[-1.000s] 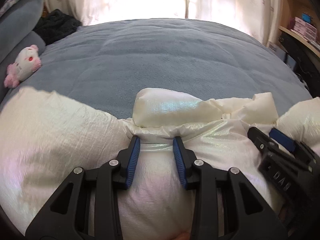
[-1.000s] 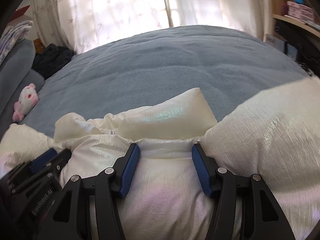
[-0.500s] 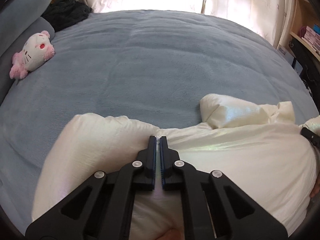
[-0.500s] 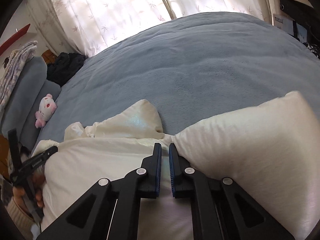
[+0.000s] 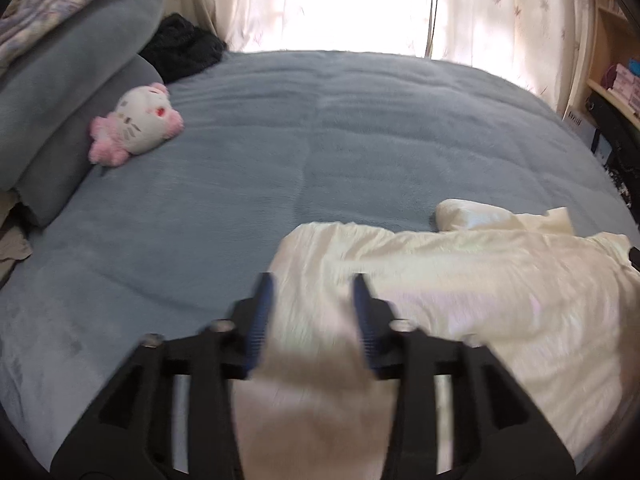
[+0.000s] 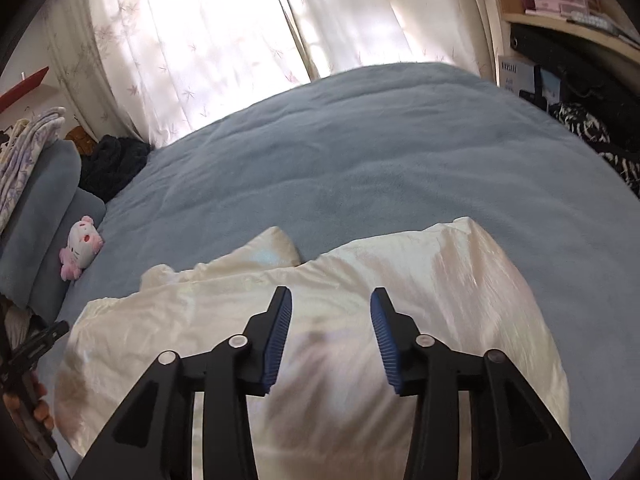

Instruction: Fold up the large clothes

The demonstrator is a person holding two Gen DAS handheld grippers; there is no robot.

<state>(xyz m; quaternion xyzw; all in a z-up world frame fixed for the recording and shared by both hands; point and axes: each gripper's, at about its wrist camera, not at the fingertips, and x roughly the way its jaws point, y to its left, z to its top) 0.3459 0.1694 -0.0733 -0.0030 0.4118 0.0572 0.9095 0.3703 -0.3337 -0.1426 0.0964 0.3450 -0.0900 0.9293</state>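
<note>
Both grippers lifted off since half a second ago, left gripper (image 5: 314, 312) jaws opening, released, right gripper (image 6: 331, 334) jaws opening too, nothing pinched, puffy cream-white padded jacket (image 6: 440, 280) lying folded on grey-blue fleece bedspread (image 5: 320, 140), pink-and-white plush toy (image 5: 134, 128) beside grey pillows.

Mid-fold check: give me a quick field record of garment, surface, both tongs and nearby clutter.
garment: cream puffy jacket, lying bunched on the bed
surface: blue-grey bed cover
left tongs: jaws opening, above the jacket's left edge; no fabric visibly pinched
right tongs: jaws opening, above the jacket's middle; nothing gripped
clutter: pink and white plush toy by the grey pillows, well apart from the jacket; dark clothing heap at the far corner
</note>
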